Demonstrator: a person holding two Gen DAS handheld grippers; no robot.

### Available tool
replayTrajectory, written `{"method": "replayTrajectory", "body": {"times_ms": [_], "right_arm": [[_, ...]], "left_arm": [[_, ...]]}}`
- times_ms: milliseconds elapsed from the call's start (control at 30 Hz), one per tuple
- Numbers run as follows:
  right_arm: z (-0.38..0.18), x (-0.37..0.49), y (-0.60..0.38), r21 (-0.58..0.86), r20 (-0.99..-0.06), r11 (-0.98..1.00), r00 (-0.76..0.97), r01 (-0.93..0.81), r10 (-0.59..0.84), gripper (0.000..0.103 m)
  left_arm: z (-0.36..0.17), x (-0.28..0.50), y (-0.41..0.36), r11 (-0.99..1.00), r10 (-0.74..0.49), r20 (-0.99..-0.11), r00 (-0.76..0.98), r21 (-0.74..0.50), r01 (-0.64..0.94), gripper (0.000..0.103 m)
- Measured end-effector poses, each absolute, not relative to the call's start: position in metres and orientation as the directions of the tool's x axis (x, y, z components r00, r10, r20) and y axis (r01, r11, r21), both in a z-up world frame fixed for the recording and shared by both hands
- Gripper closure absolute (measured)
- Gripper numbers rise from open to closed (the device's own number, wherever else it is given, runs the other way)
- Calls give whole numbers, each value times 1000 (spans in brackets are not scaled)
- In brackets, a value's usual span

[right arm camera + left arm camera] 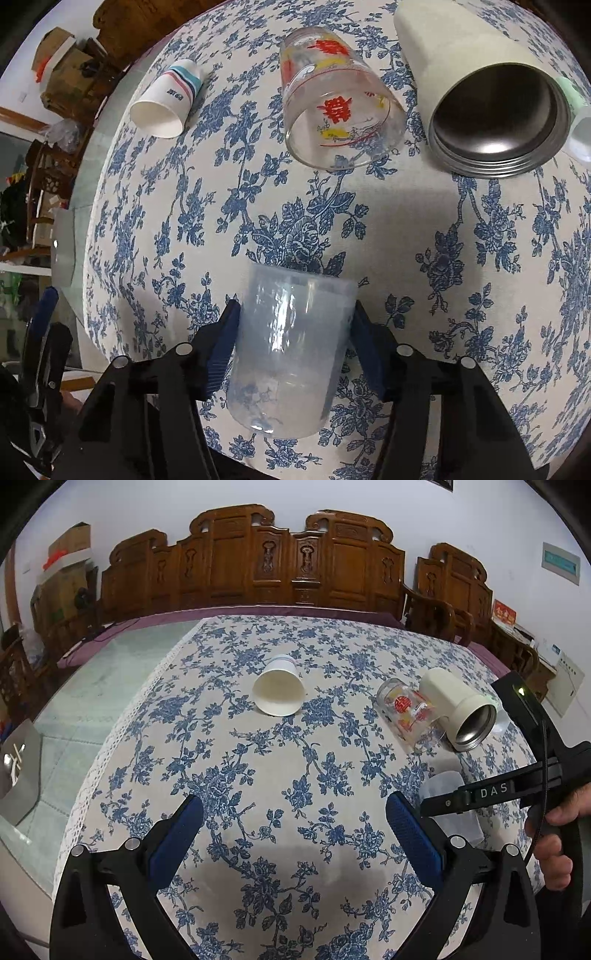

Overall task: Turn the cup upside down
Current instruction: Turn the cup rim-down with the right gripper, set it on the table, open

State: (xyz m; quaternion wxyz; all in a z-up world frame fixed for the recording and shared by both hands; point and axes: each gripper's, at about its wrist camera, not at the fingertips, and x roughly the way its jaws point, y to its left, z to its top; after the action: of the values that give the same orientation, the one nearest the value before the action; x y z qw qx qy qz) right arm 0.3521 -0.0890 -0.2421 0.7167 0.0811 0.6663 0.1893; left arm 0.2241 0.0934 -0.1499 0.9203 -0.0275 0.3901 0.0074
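Observation:
My right gripper (293, 325) is shut on a translucent plastic cup (288, 350), one blue pad on each side of its wall, over the floral tablecloth (406, 229). The cup's open rim points away from the camera. In the left wrist view this cup (448, 797) sits low at the right, partly hidden behind the right gripper's (436, 806) black body. My left gripper (293, 830) is open and empty above the cloth, well to the left of the cup.
A paper cup (279, 686) (166, 107), a printed glass (406, 710) (340, 107) and a cream steel-lined tumbler (458, 709) (491, 99) lie on their sides further back. Carved wooden chairs (251, 565) stand behind the table. The cloth's left edge (110, 746) drops to bare glass.

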Motion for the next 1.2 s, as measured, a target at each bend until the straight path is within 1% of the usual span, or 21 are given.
{"method": "replayTrajectory", "body": {"times_ms": [67, 167, 267, 367, 433, 600, 733, 833, 1000, 1133, 1200], "right_arm": [[-239, 351, -90, 365, -923, 914, 59, -175, 380, 42], [-231, 346, -92, 374, -903, 903, 137, -210, 406, 43], [-224, 341, -99, 327, -890, 912, 244, -246, 385, 43], [-220, 337, -108, 291, -859, 922, 353, -257, 370, 43], [-215, 335, -109, 243, -835, 931, 429, -274, 344, 43], [-209, 335, -108, 145, -778, 948, 559, -284, 286, 43], [-215, 329, -105, 44, -755, 955, 616, -295, 225, 43], [-218, 316, -104, -9, -715, 955, 670, -297, 201, 43], [-220, 292, -106, -50, -674, 953, 714, -298, 188, 43], [-222, 281, -105, -76, -683, 951, 711, -300, 170, 43], [-224, 278, -107, -67, -688, 952, 705, -299, 173, 39]], "left_arm": [[-150, 224, 92, 999, -8, -719, 695, -43, -33, 8], [-150, 224, 92, 999, -10, -718, 696, -44, -31, 8], [-151, 225, 90, 999, -13, -720, 694, -41, -24, 8], [-152, 225, 87, 999, -13, -722, 692, -33, -16, 8], [-152, 225, 86, 999, -13, -721, 692, -30, -12, 8], [-153, 225, 84, 1000, -14, -723, 691, -25, -7, 8], [-154, 225, 84, 1000, -14, -722, 692, -24, -4, 8], [-154, 224, 83, 1000, -16, -722, 692, -24, -2, 8], [-154, 224, 81, 1000, -17, -723, 691, -21, 2, 8], [-155, 224, 79, 1000, -16, -724, 690, -18, 4, 8], [-155, 223, 77, 1000, -16, -723, 690, -14, 8, 8]]}}
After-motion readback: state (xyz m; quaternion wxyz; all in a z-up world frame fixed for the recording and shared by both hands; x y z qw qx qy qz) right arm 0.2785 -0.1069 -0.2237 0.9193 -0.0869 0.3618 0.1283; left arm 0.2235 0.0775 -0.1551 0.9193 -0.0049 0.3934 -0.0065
